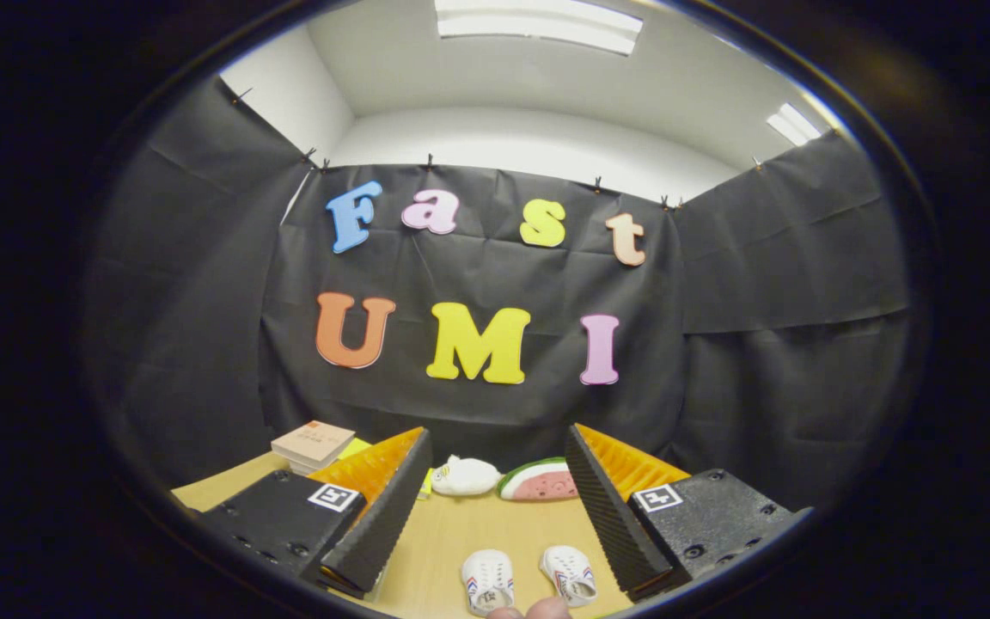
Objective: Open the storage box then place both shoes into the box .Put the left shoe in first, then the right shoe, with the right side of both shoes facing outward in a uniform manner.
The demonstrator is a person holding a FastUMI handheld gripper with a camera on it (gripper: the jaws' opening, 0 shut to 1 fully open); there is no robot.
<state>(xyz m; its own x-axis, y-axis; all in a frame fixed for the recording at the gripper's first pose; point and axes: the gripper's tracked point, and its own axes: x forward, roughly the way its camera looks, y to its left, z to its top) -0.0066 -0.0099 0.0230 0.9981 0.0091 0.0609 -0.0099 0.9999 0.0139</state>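
Shoes, two small white ones, are being seen side by side on the wooden table (443,537), left shoe (488,581) and right shoe (570,573), between the fingers of the gripper (491,516), which is being held wide apart and empty. Confusing the two, or gripping a soft shoe askew so it twists, is being risked.

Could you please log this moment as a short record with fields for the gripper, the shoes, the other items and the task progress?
gripper: gripper open, fingers spread wide, holding nothing
shoes: two small white shoes side by side on the table, between the fingers, soles up
beyond fingers: white plush toy beside a watermelon-slice toy, near the booth wall
beside: stacked books past one finger
progress: neither shoe gripped yet
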